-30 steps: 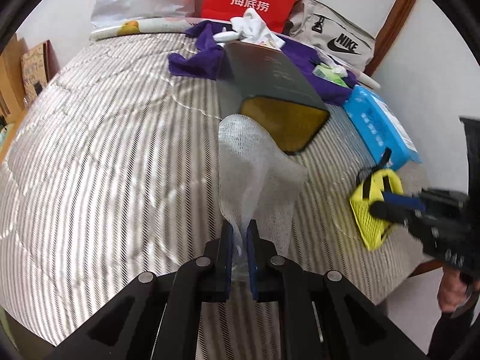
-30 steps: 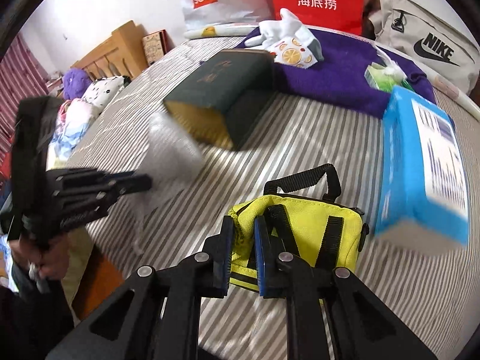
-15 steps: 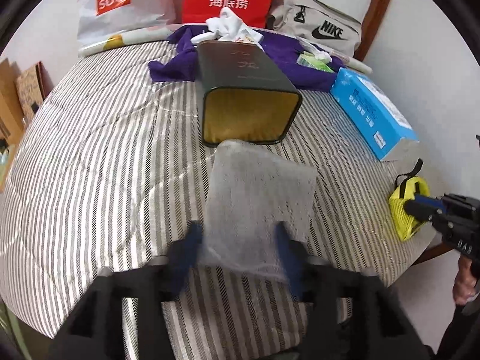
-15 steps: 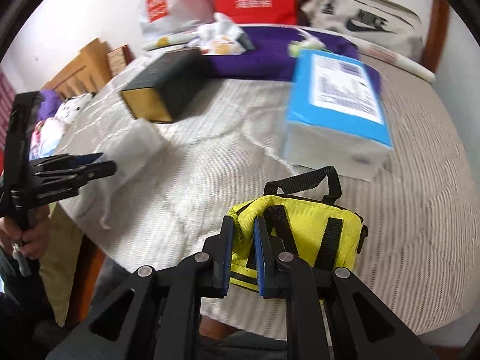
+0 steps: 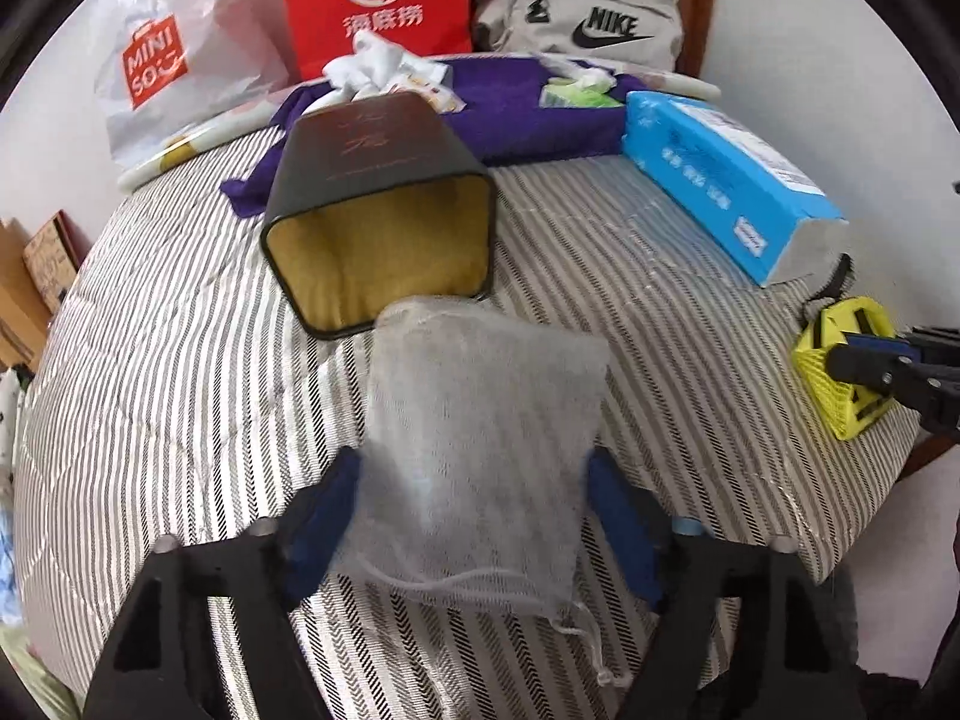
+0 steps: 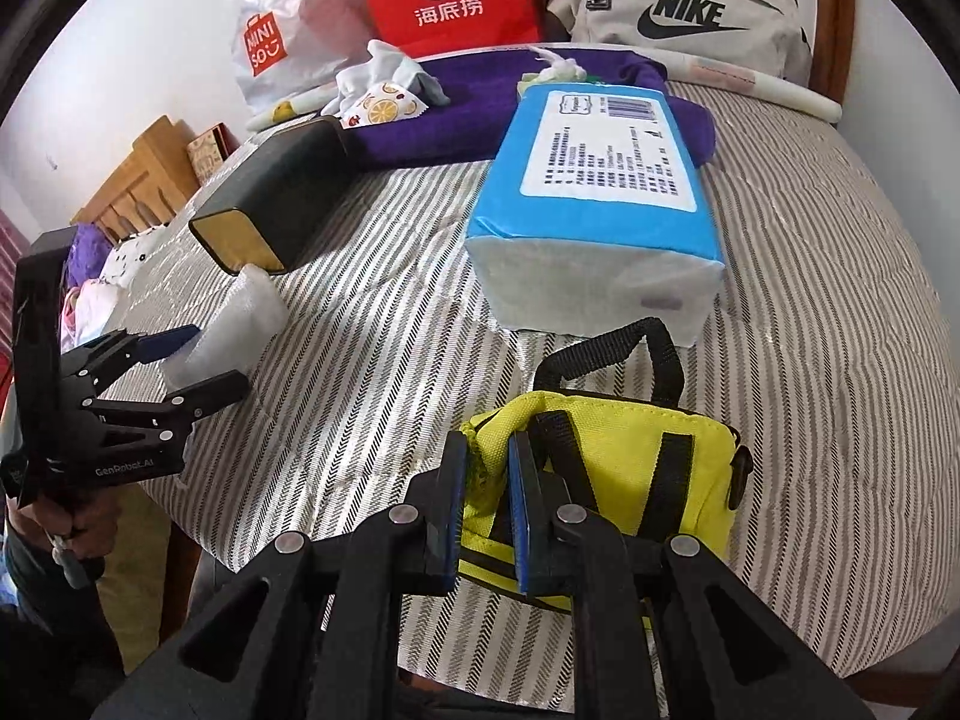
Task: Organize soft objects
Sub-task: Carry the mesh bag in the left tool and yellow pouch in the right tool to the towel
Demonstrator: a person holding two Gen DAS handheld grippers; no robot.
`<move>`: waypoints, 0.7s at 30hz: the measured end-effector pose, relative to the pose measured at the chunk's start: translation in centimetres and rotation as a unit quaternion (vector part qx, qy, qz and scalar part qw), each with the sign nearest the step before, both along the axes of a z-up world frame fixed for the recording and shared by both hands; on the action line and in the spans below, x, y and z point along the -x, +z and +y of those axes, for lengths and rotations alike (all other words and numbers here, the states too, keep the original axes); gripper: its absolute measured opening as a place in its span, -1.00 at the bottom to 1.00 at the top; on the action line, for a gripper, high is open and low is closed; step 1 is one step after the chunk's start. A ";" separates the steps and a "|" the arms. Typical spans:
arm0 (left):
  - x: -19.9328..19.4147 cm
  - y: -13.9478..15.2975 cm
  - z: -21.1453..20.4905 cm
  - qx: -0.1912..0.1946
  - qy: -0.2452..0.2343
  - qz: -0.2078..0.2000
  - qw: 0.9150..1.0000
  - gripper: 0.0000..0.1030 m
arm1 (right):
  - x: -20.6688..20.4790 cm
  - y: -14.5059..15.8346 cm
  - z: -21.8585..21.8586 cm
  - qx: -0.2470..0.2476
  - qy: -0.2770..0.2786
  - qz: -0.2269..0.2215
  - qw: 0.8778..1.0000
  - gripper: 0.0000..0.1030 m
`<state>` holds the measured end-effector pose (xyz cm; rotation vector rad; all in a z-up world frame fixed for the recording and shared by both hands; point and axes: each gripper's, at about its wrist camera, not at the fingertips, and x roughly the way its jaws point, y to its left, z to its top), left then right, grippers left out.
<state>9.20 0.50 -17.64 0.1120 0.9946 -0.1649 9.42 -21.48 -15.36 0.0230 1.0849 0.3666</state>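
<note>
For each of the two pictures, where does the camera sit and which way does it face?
Left wrist: sits on the left gripper, jaws open around the white mesh pouch, facing the dark box and headboard bags.
Right wrist: sits on the right gripper, shut on the yellow bag, facing the blue tissue pack; the person's left hand shows.
Both share box, pouch, tissue pack.

Sheer white mesh pouch (image 5: 480,438), matt yellow canvas bag (image 6: 624,468), striped woven bedspread (image 6: 810,300), glossy blue plastic pack (image 6: 600,180)
</note>
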 end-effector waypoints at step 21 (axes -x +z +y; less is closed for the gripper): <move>1.1 3.5 2.4 0.081 0.036 0.009 0.996 -0.86 | 0.9 3.2 0.1 -0.027 0.013 -0.016 0.999 -0.74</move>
